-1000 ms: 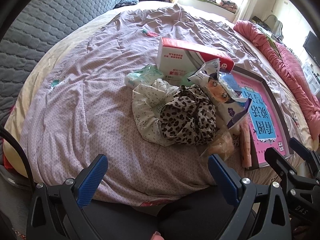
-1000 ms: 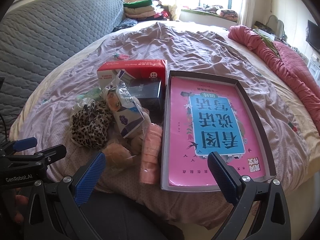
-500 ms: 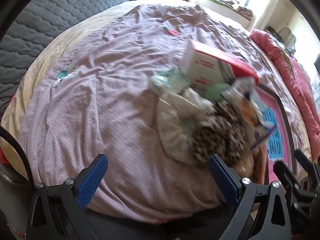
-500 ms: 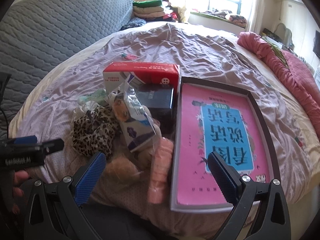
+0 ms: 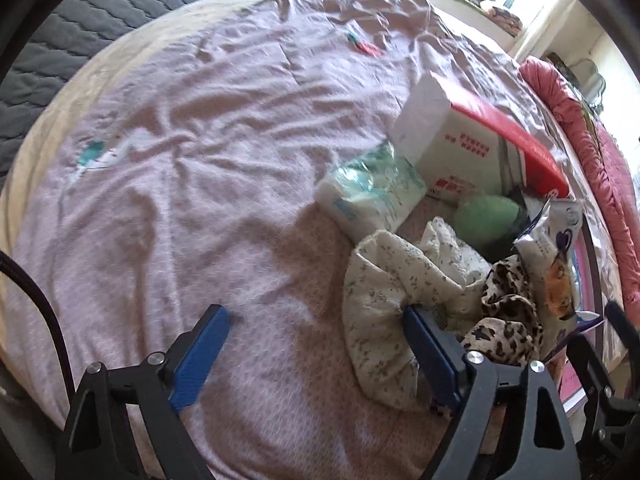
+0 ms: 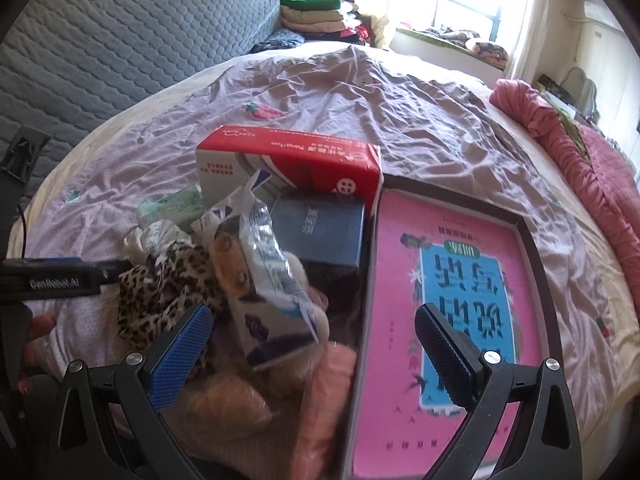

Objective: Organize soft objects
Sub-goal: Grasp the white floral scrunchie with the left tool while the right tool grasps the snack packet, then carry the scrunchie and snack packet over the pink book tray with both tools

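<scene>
Since a second ago the left gripper (image 5: 316,336) has come forward and swung left over the bed (image 5: 192,168), so the pile sits by its right finger instead of ahead of it. Its fingers are spread wide, grasping nothing; the right one presses into the floral cloth (image 5: 384,296), with the leopard-print cloth (image 5: 508,320) just beyond. The right gripper (image 6: 312,340) hangs released over the snack bag (image 6: 260,264). A first pick looks imminent.

Peach bundle (image 6: 224,400) blurred; dark blue box (image 6: 320,236) half hidden behind snack bag (image 6: 264,276).
</scene>
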Available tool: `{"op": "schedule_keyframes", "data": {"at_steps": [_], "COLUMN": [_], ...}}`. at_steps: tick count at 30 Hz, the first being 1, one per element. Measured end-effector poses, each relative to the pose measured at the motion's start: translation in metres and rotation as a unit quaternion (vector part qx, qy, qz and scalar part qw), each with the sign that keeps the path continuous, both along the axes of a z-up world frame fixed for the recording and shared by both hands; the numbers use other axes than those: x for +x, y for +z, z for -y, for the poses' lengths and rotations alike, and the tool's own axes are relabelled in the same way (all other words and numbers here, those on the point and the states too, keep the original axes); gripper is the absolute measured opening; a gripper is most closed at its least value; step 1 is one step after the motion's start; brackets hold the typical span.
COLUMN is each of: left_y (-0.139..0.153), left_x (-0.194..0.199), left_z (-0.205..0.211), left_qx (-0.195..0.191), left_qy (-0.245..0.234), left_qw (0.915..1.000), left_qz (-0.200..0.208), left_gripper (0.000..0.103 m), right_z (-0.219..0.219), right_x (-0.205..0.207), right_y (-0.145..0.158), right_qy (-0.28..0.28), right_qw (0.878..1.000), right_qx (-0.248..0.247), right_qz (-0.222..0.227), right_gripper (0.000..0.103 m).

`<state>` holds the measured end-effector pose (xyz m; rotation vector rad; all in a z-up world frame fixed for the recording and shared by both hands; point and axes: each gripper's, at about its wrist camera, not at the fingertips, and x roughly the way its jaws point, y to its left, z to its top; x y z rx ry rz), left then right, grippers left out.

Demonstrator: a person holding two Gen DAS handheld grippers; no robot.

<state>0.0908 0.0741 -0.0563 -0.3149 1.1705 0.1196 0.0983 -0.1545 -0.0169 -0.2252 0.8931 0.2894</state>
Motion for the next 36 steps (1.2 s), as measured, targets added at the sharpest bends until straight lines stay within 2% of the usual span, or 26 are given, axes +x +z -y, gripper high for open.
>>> {"op": "schedule_keyframes", "data": {"at_steps": [4, 8, 11, 14, 16, 17, 18, 19, 21, 24, 27, 36], "left_y": [-0.004, -0.007, -0.011, -0.011, -0.012, -0.013, -0.013, -0.014, -0.014, -0.009, -0.003, 0.023], "left_x": [0.007, 0.013, 0.019, 0.022, 0.024, 0.024, 0.025, 0.025, 0.024, 0.021, 0.014, -0.003], "left_z": [0.006, 0.005, 0.004, 0.002, 0.000, -0.001, -0.002, -0.004, -0.005, -0.007, -0.014, -0.020], "left_qx": [0.005, -0.011, -0.024, -0.033, -0.052, -0.067, -0.084, -0.107, -0.126, -0.137, -0.157, -0.135], "left_qy": [-0.010, -0.013, -0.016, -0.017, -0.020, -0.021, -0.022, -0.023, -0.022, -0.022, -0.013, -0.008], "left_qw": [0.9999, 0.9999, 0.9996, 0.9993, 0.9984, 0.9975, 0.9962, 0.9939, 0.9916, 0.9898, 0.9866, 0.9879], "left_qz": [-0.001, 0.002, -0.001, 0.003, 0.006, 0.007, 0.009, 0.012, 0.020, 0.030, 0.043, 0.077], "left_gripper": [0.087, 0.080, 0.075, 0.068, 0.051, 0.046, 0.035, 0.025, 0.019, 0.014, 0.012, 0.008], "right_z": [-0.011, -0.019, -0.024, -0.025, -0.027, -0.027, -0.027, -0.026, -0.022, -0.013, -0.005, 0.012], "right_x": [0.009, 0.014, 0.017, 0.021, 0.021, 0.021, 0.021, 0.021, 0.021, 0.023, 0.024, 0.022], "right_y": [-0.006, -0.007, -0.010, -0.013, -0.015, -0.015, -0.015, -0.014, -0.011, -0.007, -0.002, 0.003], "right_qy": [0.015, 0.021, 0.030, 0.041, 0.047, 0.049, 0.053, 0.054, 0.054, 0.049, 0.043, 0.026], "right_qw": [1.000, 0.999, 0.999, 0.999, 0.999, 0.998, 0.998, 0.998, 0.998, 0.995, 0.992, 0.984], "right_qx": [-0.019, -0.031, -0.037, -0.021, -0.011, -0.003, 0.006, 0.013, 0.029, 0.071, 0.106, 0.166], "right_qz": [-0.002, 0.004, 0.001, -0.014, -0.023, -0.027, -0.031, -0.032, -0.033, -0.041, -0.044, -0.060], "right_gripper": [0.102, 0.099, 0.087, 0.069, 0.061, 0.055, 0.050, 0.050, 0.045, 0.036, 0.032, 0.028]}}
